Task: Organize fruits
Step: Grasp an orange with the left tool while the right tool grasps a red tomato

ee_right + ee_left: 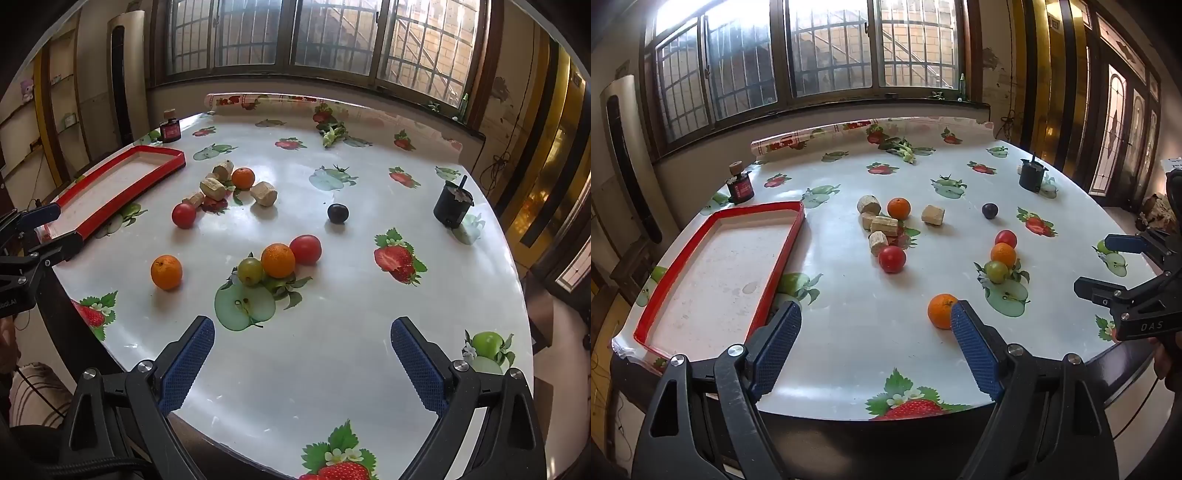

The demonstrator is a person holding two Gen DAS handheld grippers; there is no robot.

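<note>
On the table (849, 332), the nearest orange (940, 310) lies just ahead of the left gripper (875, 347), nearer than the right gripper (303, 363); both stand wide, empty.

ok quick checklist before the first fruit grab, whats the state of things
1. Left tool open with nothing in it: ok.
2. Right tool open with nothing in it: ok.
3. Red tray has room, nothing lying in it: ok.
4. Nearest orange stands alone, free to grasp: ok.
5. Cluster of green fruit, orange and red fruit touching, no free gap for fingers: not ok.
6. Far orange crowded by beige blocks: not ok.
</note>
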